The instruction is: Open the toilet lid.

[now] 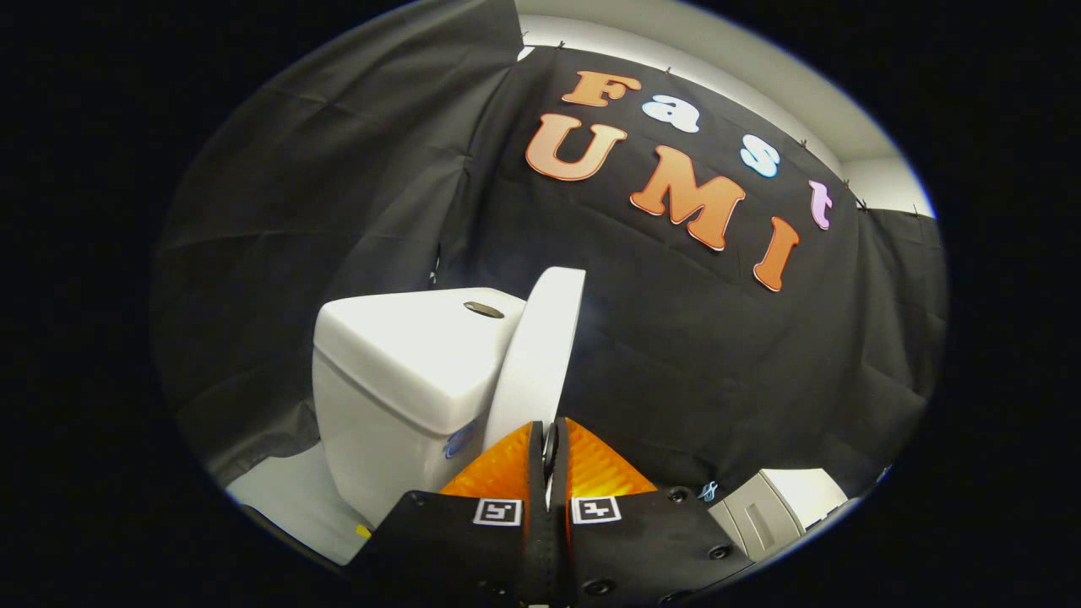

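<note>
Toilet lid, white glossy plastic, rounded oval slab: one of it, raised near upright and seen edge-on, tilted back so its top edge sits beside the cistern's top right corner. Face looks smooth and unmarked, rim thick and rounded, slight sheen along the edge

Landmark = white ceramic toilet cistern, boxy, one unit. Count relative to it:
- one small dark oval flush button on the cistern's flat top, toward the lid side
- one small blue mark low on the cistern's front face, too small to make out
- lid stands just right of the cistern; touching or just clear, cannot tell
- one pale grey ribbed plastic piece well to the right of the cistern and lower
- pale floor below and left of the cistern, with one tiny yellow spot on it
- black cloth wall behind and around the cistern

Gripper: one, two fingers, each base carrying one square black-and-white marker, so two markers. Fingers drawn nearly together with a thin dark slit between them. Lid's lower edge drops into that slit right at the tips; jaws appear clamped on the lid edge, both fingers pressing its sides

Gripper sits below and right of the cistern, tips pointing up along the lid
</note>
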Action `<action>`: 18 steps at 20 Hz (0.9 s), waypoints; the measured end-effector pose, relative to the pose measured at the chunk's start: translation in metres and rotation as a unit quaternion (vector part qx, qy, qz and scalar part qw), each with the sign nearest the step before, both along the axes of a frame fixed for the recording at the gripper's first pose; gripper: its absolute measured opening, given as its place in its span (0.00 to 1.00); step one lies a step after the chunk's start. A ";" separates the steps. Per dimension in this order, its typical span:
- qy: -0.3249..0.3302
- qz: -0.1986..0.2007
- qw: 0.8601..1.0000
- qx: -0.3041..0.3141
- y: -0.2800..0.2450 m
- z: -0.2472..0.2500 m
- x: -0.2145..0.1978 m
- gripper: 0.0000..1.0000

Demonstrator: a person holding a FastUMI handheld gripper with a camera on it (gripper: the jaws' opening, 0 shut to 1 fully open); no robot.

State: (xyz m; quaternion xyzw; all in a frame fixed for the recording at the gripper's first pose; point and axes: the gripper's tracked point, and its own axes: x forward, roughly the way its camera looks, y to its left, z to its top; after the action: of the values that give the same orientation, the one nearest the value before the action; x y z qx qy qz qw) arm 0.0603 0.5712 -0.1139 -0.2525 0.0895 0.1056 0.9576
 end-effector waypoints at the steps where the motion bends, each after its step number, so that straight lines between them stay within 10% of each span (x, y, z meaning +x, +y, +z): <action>1: -0.003 -0.005 1.000 -0.004 -0.001 -0.001 0.001 0.08; 12: 0.026 -0.022 0.997 0.064 -0.008 0.008 0.002 0.20; 16: 0.055 0.002 0.993 0.102 -0.007 0.014 0.004 0.77; 18: 0.061 0.013 0.990 0.124 -0.011 0.021 0.004 0.83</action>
State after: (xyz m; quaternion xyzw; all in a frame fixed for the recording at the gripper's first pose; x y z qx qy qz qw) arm 0.0645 0.5602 -0.0932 -0.1257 0.1302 0.1433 0.9730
